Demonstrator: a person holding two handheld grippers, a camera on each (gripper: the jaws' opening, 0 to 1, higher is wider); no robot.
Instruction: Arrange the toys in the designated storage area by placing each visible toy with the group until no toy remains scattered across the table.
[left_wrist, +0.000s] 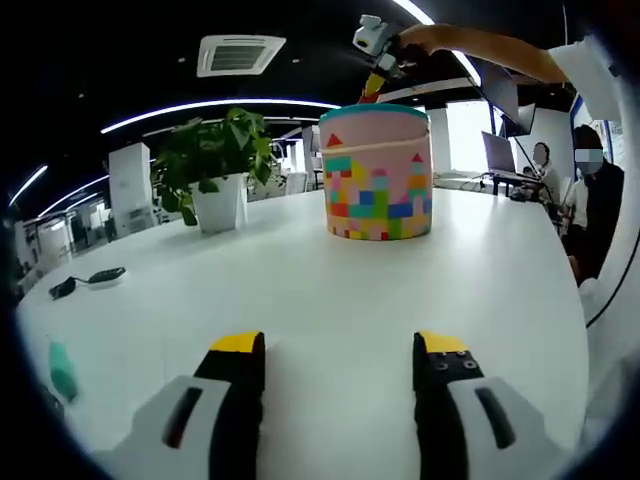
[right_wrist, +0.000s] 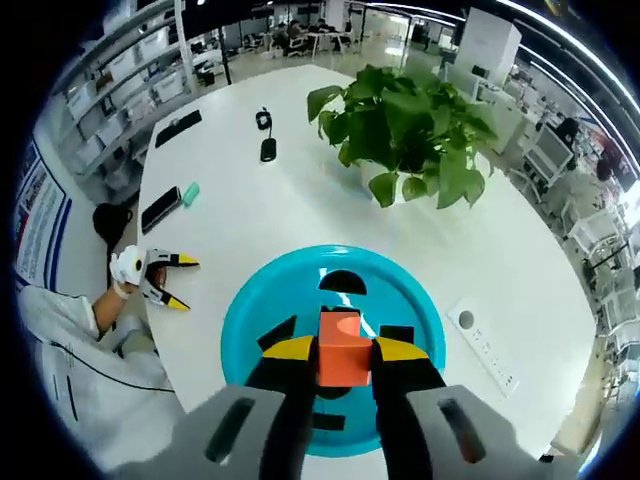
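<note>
A round toy bucket (left_wrist: 378, 172) with a coloured block pattern stands on the white table (left_wrist: 300, 290), ahead of my open, empty left gripper (left_wrist: 340, 350). From above, its teal lid (right_wrist: 250, 320) shows several shape holes. My right gripper (right_wrist: 340, 350) is shut on an orange block (right_wrist: 340, 368) right over that lid. In the left gripper view the right gripper (left_wrist: 373, 88) hangs above the bucket's top on a person's arm. In the right gripper view the left gripper (right_wrist: 182, 283) sits open near the table edge.
A potted plant (left_wrist: 215, 160) (right_wrist: 405, 130) stands behind the bucket. A small teal object (left_wrist: 62, 368) (right_wrist: 188, 193), a phone (right_wrist: 160, 208), a mouse (right_wrist: 268, 150) and a power strip (right_wrist: 480, 345) lie on the table. People sit at the far right (left_wrist: 590, 200).
</note>
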